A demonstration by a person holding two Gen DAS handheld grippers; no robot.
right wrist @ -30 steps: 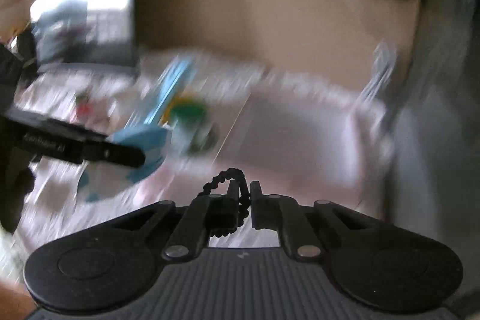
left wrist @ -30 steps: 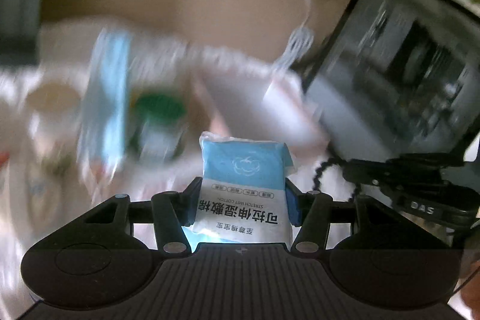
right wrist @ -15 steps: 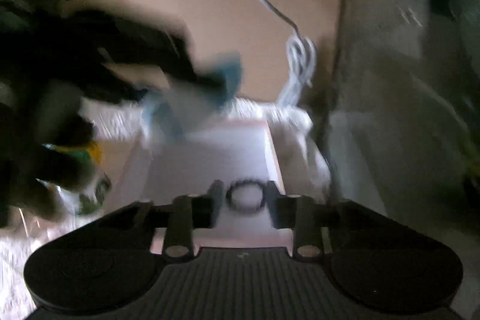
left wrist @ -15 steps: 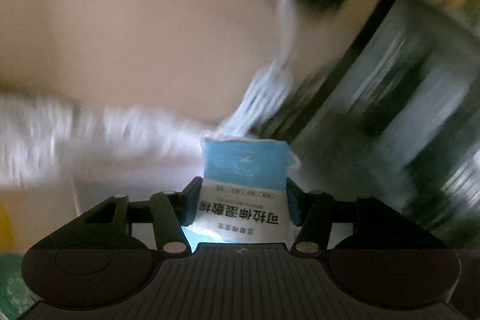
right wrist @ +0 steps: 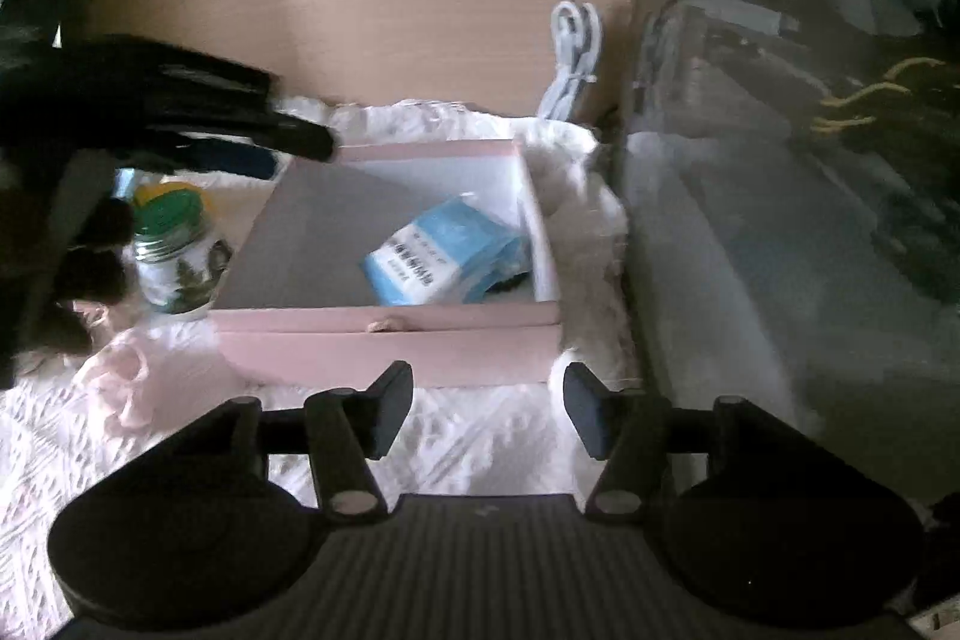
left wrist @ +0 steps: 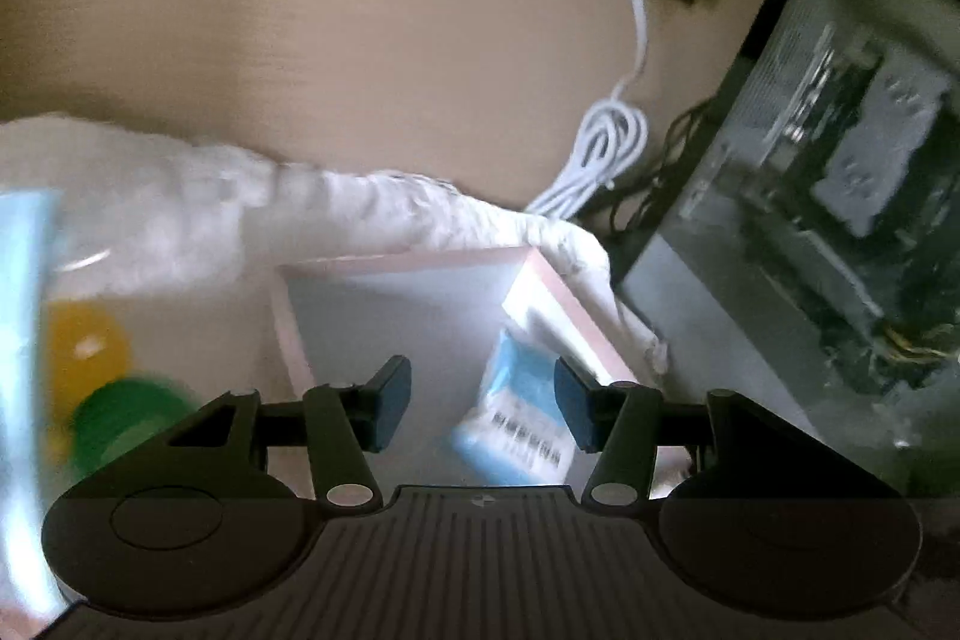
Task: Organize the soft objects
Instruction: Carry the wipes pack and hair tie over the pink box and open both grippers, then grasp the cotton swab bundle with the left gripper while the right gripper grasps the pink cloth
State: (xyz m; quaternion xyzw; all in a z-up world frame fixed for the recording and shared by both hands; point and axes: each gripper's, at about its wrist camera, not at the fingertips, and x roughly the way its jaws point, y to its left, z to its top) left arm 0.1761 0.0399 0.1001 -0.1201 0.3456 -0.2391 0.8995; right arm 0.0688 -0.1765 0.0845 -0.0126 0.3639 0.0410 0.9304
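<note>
A blue-and-white wipes pack (right wrist: 444,250) lies tilted inside the pink box (right wrist: 390,340), near its right wall. A small dark thing (right wrist: 507,283), perhaps the black hair tie, shows beside the pack. My left gripper (left wrist: 483,394) hovers over the box (left wrist: 420,259), and the pack (left wrist: 516,418) lies below it, free of its pads. Its jaws are closing slightly, with nothing between them. The left gripper (right wrist: 282,148) also reaches in over the box's far left corner. My right gripper (right wrist: 486,400) sits just before the box's front wall, its jaws opening and empty.
A glass jar with a green lid (right wrist: 174,244) stands left of the box, and a yellow lid shows behind it. White lace cloth (right wrist: 480,436) covers the table, with pink fabric (right wrist: 120,376) at the left. A glass computer case (right wrist: 780,160) walls the right side. A white cable (right wrist: 573,58) hangs behind.
The left gripper carried the blue pack to the pink box and let it go; the pack now lies inside. The right gripper opened, and the black hair tie left its fingers.
</note>
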